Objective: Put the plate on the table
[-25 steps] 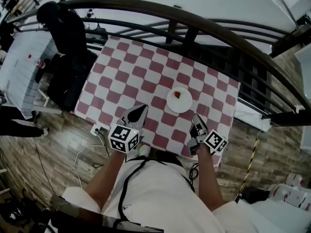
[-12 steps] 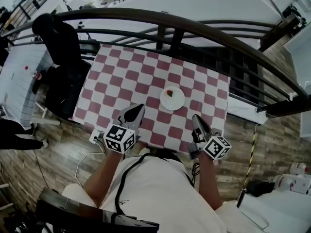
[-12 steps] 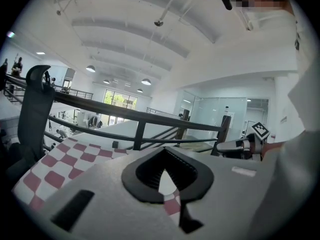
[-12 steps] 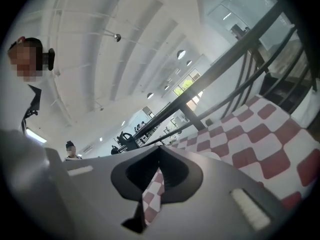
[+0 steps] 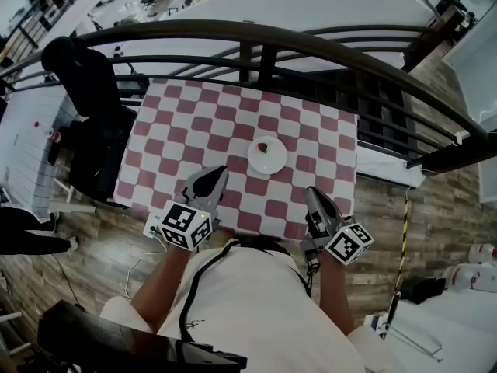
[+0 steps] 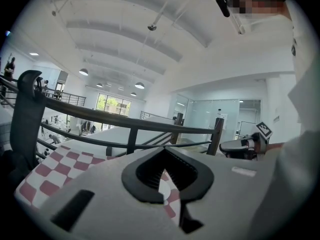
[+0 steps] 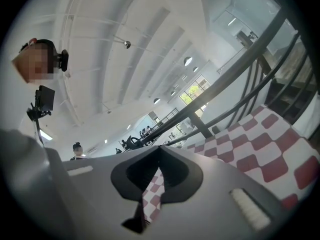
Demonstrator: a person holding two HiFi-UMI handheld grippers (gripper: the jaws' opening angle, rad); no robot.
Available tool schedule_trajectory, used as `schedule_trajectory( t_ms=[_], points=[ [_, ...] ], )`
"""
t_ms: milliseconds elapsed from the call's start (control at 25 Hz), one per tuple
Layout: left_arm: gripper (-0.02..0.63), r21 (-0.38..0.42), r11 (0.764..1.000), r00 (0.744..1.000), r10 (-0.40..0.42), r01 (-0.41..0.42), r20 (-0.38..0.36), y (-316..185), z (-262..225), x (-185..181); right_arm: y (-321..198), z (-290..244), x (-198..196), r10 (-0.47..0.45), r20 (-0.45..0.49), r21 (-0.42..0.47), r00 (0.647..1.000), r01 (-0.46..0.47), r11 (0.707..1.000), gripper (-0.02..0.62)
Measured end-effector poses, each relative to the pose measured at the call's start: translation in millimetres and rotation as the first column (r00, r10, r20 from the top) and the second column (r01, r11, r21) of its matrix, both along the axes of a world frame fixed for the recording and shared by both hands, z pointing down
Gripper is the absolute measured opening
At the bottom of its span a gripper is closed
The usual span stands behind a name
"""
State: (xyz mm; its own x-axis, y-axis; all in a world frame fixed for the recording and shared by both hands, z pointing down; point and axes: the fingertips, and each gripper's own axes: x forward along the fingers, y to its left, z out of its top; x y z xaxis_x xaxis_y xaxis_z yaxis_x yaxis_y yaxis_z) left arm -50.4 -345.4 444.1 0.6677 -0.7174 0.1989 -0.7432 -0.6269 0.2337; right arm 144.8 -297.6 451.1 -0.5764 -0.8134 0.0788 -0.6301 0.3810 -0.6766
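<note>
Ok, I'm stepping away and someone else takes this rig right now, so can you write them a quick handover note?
Left tool: shut, empty, held over the near edge of the checked table.
Right tool: shut, empty, at the same near edge.
Plate: flat on the table, about mid-width, clear of both tools, with a small red item on it.
Done: the plate is on the table and let go.
Left: nothing for this task, as far as the views show.

Table (image 5: 314, 127) under a red-and-white checked cloth (image 5: 178, 142), one white plate (image 5: 267, 156) near its middle
</note>
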Motion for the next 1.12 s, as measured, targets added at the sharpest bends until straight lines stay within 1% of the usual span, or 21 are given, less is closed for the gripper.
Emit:
schedule_trajectory(
  t_ms=[160,320,600,920,1120],
  points=[
    [0.003,-0.003,1.0,1.0,0.014,-0.014,0.004,1,1,6,6,-1,-1,-0.009,-0.024,0.007,1.0,0.009,1.0,0.006],
    [0.003,-0.011,1.0,1.0,0.016,-0.016,0.008,2,4,8,7,2,1,-0.008,-0.03,-0.002,1.0,0.008,1.0,0.006],
    [0.003,-0.018,1.0,1.0,0.016,-0.016,0.013,-1,6,7,2,8,-2,-0.026,-0.071,-0.005,0.997,0.026,1.0,0.006],
    [0.003,-0.031,1.0,1.0,0.001,-0.001,0.009,-4,11,5,-5,15,-7,-0.054,-0.097,-0.042,0.994,0.05,0.998,0.006],
    [0.003,-0.033,0.999,1.0,-0.004,0.004,0.016,-11,16,5,-12,21,-6,-0.053,-0.098,-0.052,0.994,0.048,0.998,0.006]
  ],
)
